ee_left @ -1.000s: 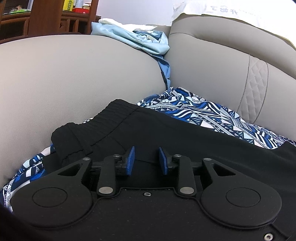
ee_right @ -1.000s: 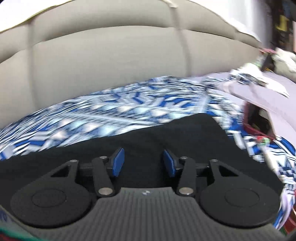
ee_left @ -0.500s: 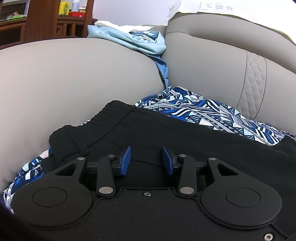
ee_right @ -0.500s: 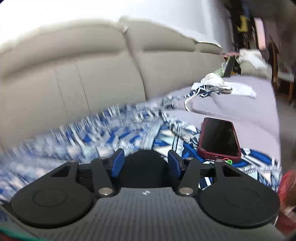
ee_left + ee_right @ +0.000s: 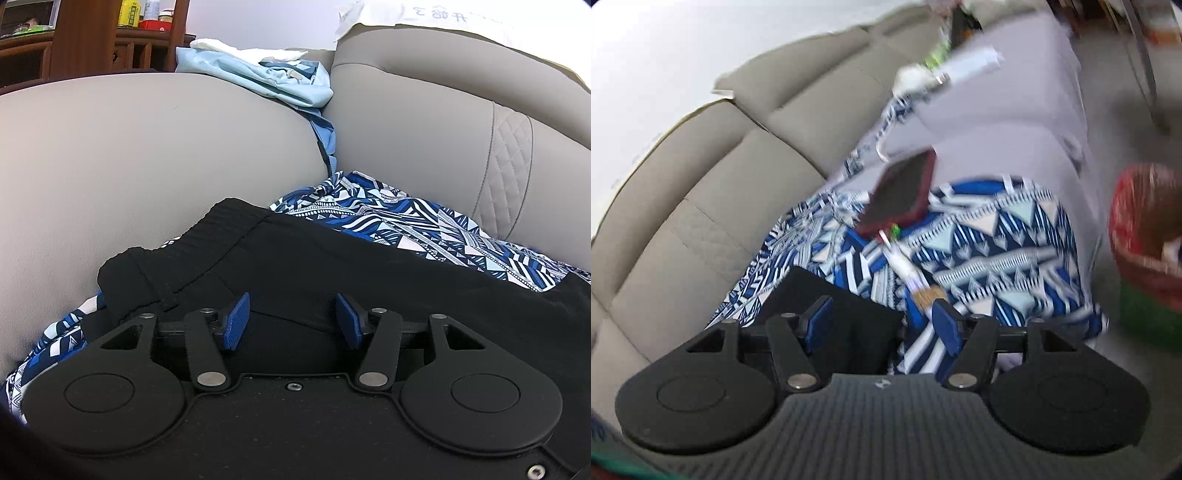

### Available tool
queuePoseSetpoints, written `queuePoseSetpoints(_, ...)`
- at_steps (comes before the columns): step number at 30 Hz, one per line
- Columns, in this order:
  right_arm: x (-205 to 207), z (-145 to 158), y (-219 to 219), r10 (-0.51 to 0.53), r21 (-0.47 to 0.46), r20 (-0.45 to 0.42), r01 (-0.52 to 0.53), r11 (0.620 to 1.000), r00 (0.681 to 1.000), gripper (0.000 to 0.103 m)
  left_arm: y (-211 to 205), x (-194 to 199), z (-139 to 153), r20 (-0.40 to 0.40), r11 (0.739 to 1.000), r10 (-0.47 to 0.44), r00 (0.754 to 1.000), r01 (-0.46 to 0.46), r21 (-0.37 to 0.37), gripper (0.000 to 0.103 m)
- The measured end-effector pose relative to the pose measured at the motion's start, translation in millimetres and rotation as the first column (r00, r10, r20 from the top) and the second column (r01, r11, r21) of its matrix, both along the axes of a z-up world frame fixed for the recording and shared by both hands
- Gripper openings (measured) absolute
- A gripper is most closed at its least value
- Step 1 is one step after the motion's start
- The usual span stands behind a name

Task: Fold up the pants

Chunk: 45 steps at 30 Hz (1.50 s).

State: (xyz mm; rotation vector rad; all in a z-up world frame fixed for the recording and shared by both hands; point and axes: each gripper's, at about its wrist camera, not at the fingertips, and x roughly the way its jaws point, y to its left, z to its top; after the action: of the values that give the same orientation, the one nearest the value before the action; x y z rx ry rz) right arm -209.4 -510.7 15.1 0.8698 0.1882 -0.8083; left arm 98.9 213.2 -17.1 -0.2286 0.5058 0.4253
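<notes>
The black pants (image 5: 369, 273) lie spread on a patterned blue cloth (image 5: 406, 225) over the sofa (image 5: 147, 155), waistband toward the armrest, and folding looks barely begun: the left gripper (image 5: 291, 321) hovers released above them, grasping nothing. The right gripper (image 5: 882, 325), also released, straddles a pant-leg end, where a phone (image 5: 901, 192) and red basket (image 5: 1145, 229) lie nearby.

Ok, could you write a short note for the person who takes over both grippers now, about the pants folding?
Left gripper: open, empty, low over the black pants near the waistband.
Right gripper: open, empty, at the other end of the pants.
Pants lie along the sofa on a blue patterned cloth; a phone lies beyond.
Done: pants laid out. How far folded, I cannot tell.
Left: grasp and fold.
</notes>
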Motion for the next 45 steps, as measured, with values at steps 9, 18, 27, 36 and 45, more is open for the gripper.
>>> queuePoseSetpoints(9,43.4,-6.1,-11.9,0.104,-0.027,-0.069,-0.106,0.994,0.992,0.073,0.5,0.4,-0.4,0.001,1.0,0.002,1.0,-0.002,0.002,0.051)
queuePoseSetpoints(18,74.2,-2.1,3.6,0.232,-0.08,-0.156,-0.246,0.966,0.96,0.058,0.5,0.0,-0.4,0.005,1.0,0.001,1.0,-0.001,-0.003,0.052)
queuePoseSetpoints(27,108.6,23.2,10.2,0.13,-0.086,-0.126,-0.141,0.986,0.984,0.01,3.8,-3.1,-1.7,0.026,1.0,-0.002,1.0,0.002,-0.029,0.054)
queuePoseSetpoints(36,234.2,37.7,321.6,0.559,-0.494,-0.534,-0.771,0.402,0.634,0.01,5.3,-6.5,-2.3,0.046,0.999,0.011,0.999,-0.008,-0.052,0.055)
queuePoseSetpoints(45,216.6,-32.6,456.7,0.57,-0.493,-0.697,-0.868,0.059,0.435,0.041,9.8,-8.6,-3.1,0.07,0.996,-0.006,0.998,0.012,-0.088,0.062)
